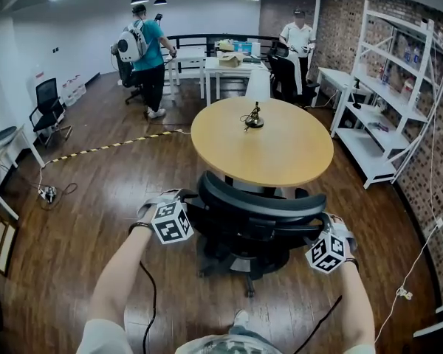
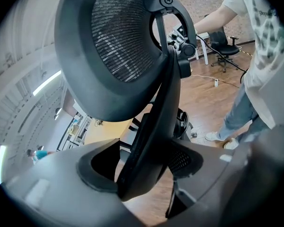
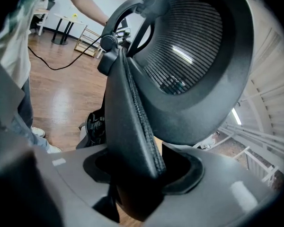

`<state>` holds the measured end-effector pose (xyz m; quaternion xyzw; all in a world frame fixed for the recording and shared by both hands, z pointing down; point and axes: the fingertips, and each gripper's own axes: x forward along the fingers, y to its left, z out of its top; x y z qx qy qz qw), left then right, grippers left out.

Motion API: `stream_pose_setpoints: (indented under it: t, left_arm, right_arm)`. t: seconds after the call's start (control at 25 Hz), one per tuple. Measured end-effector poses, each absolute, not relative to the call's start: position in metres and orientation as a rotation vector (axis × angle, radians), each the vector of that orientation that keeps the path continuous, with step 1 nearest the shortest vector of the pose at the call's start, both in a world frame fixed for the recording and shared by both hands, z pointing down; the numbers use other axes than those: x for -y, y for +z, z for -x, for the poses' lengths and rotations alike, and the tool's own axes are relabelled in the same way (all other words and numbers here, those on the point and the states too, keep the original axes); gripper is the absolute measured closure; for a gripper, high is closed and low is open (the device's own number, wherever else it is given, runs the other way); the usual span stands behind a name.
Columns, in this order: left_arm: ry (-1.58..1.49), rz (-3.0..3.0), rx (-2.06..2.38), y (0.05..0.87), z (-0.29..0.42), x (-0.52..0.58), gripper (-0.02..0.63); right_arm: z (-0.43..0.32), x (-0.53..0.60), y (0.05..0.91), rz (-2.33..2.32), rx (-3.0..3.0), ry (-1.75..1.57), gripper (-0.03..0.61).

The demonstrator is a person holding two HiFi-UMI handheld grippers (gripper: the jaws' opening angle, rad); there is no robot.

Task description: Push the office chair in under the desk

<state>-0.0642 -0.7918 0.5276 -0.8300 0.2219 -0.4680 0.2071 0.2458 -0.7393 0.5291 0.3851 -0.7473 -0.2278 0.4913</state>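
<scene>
The black mesh office chair [image 1: 258, 205] stands against the round wooden desk [image 1: 288, 157], with its seat tucked beneath the top. My left gripper [image 1: 190, 206] is on the left end of the backrest and my right gripper [image 1: 315, 233] on the right end. In the left gripper view the backrest [image 2: 123, 46] rises overhead, and its edge is clamped in the left gripper [image 2: 146, 174]. In the right gripper view the backrest edge [image 3: 132, 126] lies between the jaws of the right gripper [image 3: 142, 174], which stand a little apart from it.
A small dark object [image 1: 254, 118] sits on the desk. White shelving [image 1: 387, 102] lines the brick wall at the right. Two people [image 1: 146, 57] [image 1: 298, 39] stand at the back by white tables [image 1: 221, 68]. Another black chair [image 1: 48, 109] and striped floor tape [image 1: 111, 147] lie left.
</scene>
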Motion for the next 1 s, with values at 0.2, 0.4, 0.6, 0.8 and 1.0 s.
stream_pose_setpoints:
  t: [0.2,0.4,0.6,0.8,1.0]
  left_arm:
    - [-1.271,2.304,-0.660,0.532,0.064,0.792,0.301]
    - [-1.246,2.290,-0.730,0.527,0.074,0.790,0.301]
    - [-1.191,2.279,-0.783,0.518,0.082,0.784,0.299]
    - [-1.130,2.278,-0.824,0.508,0.083,0.770,0.299]
    - [-1.067,2.279,-0.866,0.503,0.083,0.752,0.299]
  right_arm:
    - [-0.249,0.740,0.533,-0.966,1.774,-0.520,0.320]
    - [-0.251,0.734,0.520,-1.043,1.745,-0.515,0.301]
    - [-0.253,0.725,0.515,-1.110,1.713,-0.516,0.301]
    - [-0.246,0.704,0.502,-1.211,1.735,-0.503,0.301]
    - [-0.236,0.680,0.499,-1.248,1.701,-0.518,0.299]
